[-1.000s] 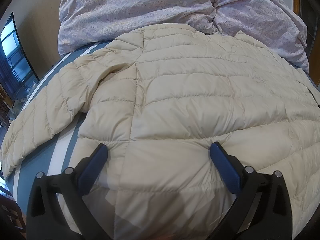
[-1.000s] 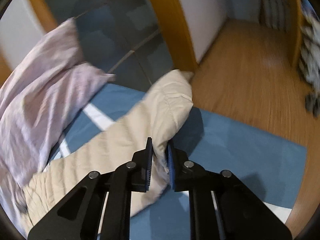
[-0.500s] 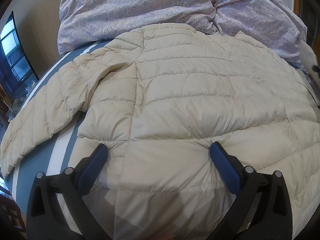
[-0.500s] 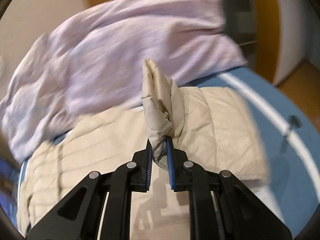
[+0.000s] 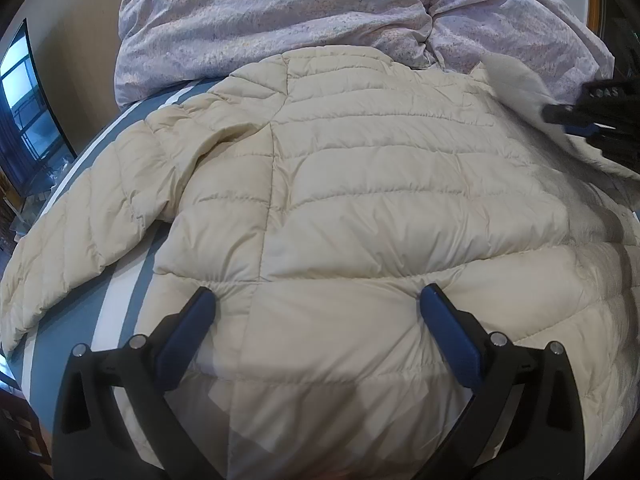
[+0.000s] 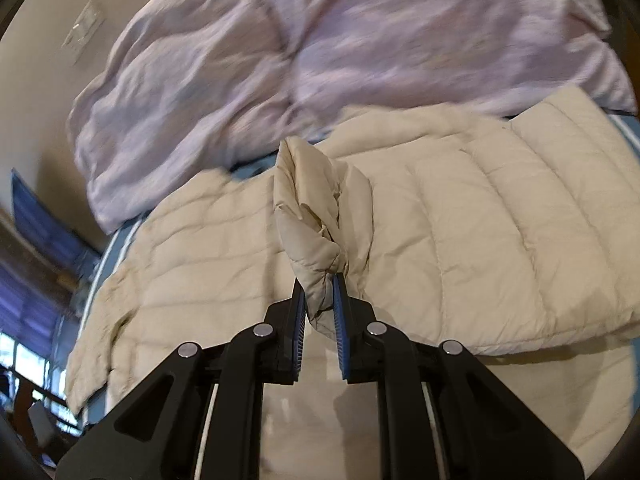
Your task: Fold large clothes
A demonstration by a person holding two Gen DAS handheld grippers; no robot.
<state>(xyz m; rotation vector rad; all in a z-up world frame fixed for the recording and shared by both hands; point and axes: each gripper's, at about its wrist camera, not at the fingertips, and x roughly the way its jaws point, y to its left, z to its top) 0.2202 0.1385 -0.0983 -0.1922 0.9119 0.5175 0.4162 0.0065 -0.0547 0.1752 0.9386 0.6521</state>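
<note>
The cream quilted jacket [image 5: 360,184] lay spread back-up across the blue striped bed [image 5: 120,300], its collar end toward the lilac duvet [image 5: 280,12] heaped at the far side. A second earlier its right sleeve [image 6: 316,224] had been stretched out over the bed's edge above the wooden floor; by this moment that sleeve had been swung up and inward, so that its cuff end stood bunched over the jacket's back. The right claw [image 6: 318,300] was closed tight on the cuff, with a fold of fabric squeezed between the blue pads. In the left wrist view the same claw had come into sight at the right margin, with the pale sleeve trailing from it over the jacket's shoulder.

That put the first sleeve fold about half made, in my judgement: the sleeve was off the edge and over the body, but not yet laid flat.

The left claw [image 5: 316,308] had not moved; it stood wide open with both blue pads pressed onto the lower back panel, gripping nothing and apparently pinning the jacket.

The left sleeve [image 5: 80,232] lay out diagonally toward the near left edge of the bed, unfolded. Across the back there was open room to drop the right sleeve; the duvet crowded the collar side, and the bed's left edge ran close to the outstretched sleeve.
</note>
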